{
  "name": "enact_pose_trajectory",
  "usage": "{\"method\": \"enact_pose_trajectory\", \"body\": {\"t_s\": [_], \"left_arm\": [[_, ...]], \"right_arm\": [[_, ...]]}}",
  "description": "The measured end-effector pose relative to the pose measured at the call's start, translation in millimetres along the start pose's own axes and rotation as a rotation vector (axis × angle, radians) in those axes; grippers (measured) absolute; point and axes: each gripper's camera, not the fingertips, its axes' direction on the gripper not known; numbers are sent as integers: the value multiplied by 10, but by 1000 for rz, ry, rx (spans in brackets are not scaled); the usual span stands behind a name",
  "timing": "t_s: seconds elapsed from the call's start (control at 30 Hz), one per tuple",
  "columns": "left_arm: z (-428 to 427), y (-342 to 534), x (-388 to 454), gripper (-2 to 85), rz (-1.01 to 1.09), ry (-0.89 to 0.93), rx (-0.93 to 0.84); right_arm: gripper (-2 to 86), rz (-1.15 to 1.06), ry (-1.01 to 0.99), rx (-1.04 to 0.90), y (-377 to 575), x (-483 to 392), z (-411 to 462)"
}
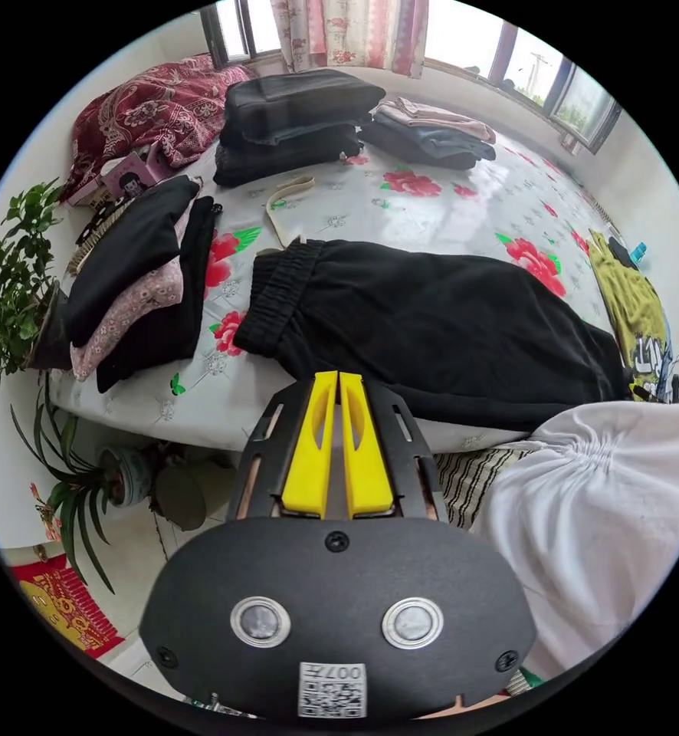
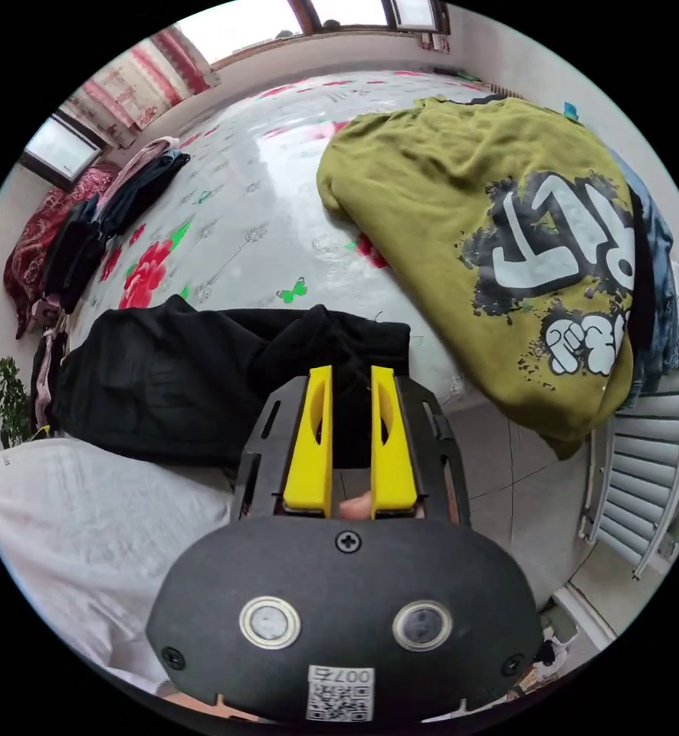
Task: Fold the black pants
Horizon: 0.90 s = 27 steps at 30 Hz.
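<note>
In the right gripper view, the right gripper (image 2: 351, 376) has its yellow jaws set a little apart with dark cloth of the black pants (image 2: 201, 368) between them at the hem end; whether both jaws press on it I cannot tell. If the hold is only partial, the hem may slip out as soon as it is lifted, and the fold would come out crooked.

In the left gripper view, the left gripper (image 1: 338, 377) has its jaws pressed together on nothing, its tips near the near edge of the pants (image 1: 447, 330), which lie flat along the front of the flowered bed cover (image 1: 431, 199) with the elastic waistband toward the view's left. With only one end held, the pants could drag toward the bed edge and slide off.

Just beyond the hem lies an olive printed shirt (image 2: 508, 230); a wide swing could snag it. Farther back, stacks of folded dark clothes (image 1: 293, 123) sit well apart, out of harm's way.
</note>
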Motion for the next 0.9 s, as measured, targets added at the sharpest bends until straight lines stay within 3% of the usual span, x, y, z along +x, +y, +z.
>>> {"method": "enact_pose_trajectory", "body": {"t_s": [0.23,0.33,0.37,0.47,0.53,0.7,0.8,0.9], "left_arm": [[424,-328,339,-9,-53,-62,-60],[901,-330,377,-9,-110,-85,-206],[881,-318,398,-9,-109,-97,-159],[838,-375,346,-10,-153,-67,-175],[757,-370,330,-10,-155,-70,-133],[527,-344,156,-10,-269,-39,14],[582,-361,28,-10,-331,-62,15],[770,-370,-65,-10,-370,-69,-53]], "right_arm": [[5,-76,174,206,639,234,-678],[9,94,254,33,656,621,-213],[11,134,258,-37,581,738,-124],[13,78,256,190,354,574,-480],[17,-48,154,257,72,306,-591],[42,-390,-464,156,-1025,-816,-139],[53,-481,-677,24,-1571,-1526,383],[60,-494,-746,-121,-1974,-2085,930]]}}
